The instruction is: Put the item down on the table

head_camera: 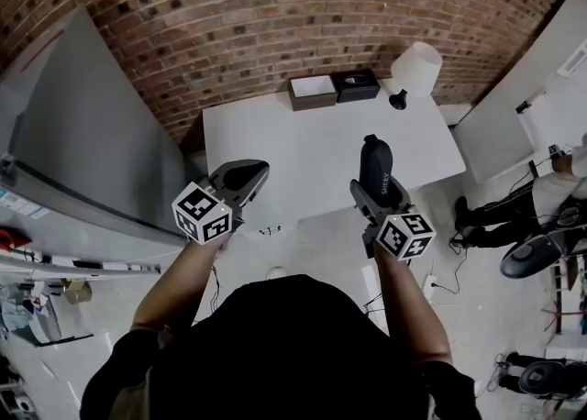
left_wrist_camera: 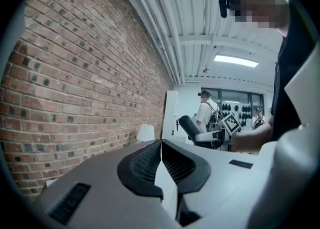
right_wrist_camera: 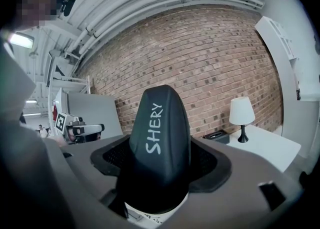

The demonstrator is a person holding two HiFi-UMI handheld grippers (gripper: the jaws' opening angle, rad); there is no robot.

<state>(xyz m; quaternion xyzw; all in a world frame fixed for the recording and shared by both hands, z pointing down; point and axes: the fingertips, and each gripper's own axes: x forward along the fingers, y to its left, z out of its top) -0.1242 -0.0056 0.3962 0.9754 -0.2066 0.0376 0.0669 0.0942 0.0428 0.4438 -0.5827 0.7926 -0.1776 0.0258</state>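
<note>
- The left gripper is held up in front of the person, off the near left corner of the table. Its jaws are pressed together with nothing between them.
- Two small boxes, one open and one black, sit side by side at the table's far edge, by the brick wall.
- The right gripper clamps a dark item marked "SHERY" in white, raised above the table's near right part.
- A white lamp stands on the far right corner.
</note>
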